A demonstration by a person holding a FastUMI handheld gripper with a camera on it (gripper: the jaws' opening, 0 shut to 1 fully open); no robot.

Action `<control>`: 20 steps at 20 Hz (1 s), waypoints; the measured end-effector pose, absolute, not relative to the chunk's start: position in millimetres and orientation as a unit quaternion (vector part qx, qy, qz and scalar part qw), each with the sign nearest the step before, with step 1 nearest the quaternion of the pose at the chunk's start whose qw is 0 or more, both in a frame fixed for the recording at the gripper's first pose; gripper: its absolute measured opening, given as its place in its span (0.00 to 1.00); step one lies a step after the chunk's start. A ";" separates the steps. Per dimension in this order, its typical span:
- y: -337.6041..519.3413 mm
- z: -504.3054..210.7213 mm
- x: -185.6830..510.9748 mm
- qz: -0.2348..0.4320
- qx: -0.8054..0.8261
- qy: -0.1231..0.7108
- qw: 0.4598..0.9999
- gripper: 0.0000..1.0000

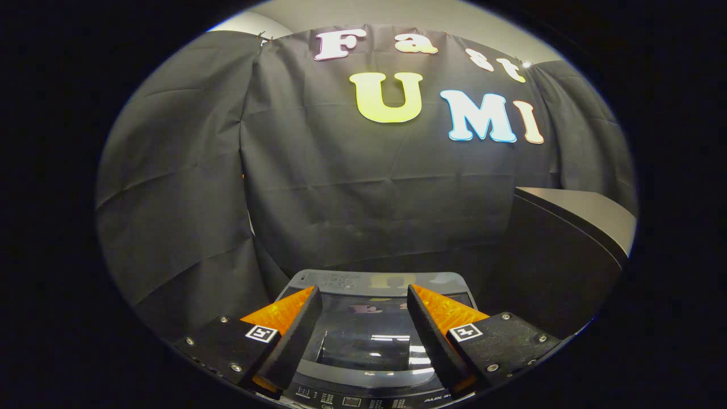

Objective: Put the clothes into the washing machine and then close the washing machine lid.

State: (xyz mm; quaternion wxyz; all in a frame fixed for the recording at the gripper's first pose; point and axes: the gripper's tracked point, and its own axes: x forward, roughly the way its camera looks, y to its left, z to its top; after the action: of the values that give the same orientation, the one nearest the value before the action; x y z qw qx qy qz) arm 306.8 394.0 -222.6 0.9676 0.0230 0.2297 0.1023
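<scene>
My gripper (363,307) is spread wide with nothing held between its fingers (295,335); both fingers hang above the small grey top-loading washing machine (375,281) without touching it, as far as I can judge.

The washing machine sits directly below and just ahead of the fingers. Its dark glossy glass lid (369,341) lies flat and closed over the tub, showing in the gap between the fingers and reflecting overhead lights. The machine's control panel with small buttons (352,400) runs along its near edge, beneath the fingers. Its far edge is a pale grey strip just beyond the fingertips.

No clothing can be made out through the lid; the glass is too reflective to tell what is inside.

Right of the washing machine stands a dark cabinet with a pale flat top (585,207). Black cloth wall (227,199) hangs behind the machine.
</scene>
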 end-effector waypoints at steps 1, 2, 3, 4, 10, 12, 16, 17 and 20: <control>393.3 -222.4 304.2 0.105 0.022 0.231 0.967 0.94; 393.0 -219.4 301.7 0.107 0.024 0.231 0.967 0.94; 394.1 -215.1 297.8 0.113 0.027 0.229 0.967 0.94; 392.5 -207.5 294.7 0.116 0.026 0.224 0.967 0.94; 361.3 -144.5 272.5 0.122 0.027 0.178 0.976 0.94; 342.9 -120.7 265.4 0.115 0.030 0.162 0.980 0.94; 298.4 -81.1 251.6 0.096 0.046 0.140 0.984 0.94; 285.1 -69.9 248.1 0.093 0.046 0.132 0.986 0.94; 243.6 -48.7 235.0 0.085 0.049 0.119 0.988 0.94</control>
State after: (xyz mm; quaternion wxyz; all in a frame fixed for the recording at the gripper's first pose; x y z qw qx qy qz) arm 235.0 243.6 -48.7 0.9881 0.0494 0.1189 0.0846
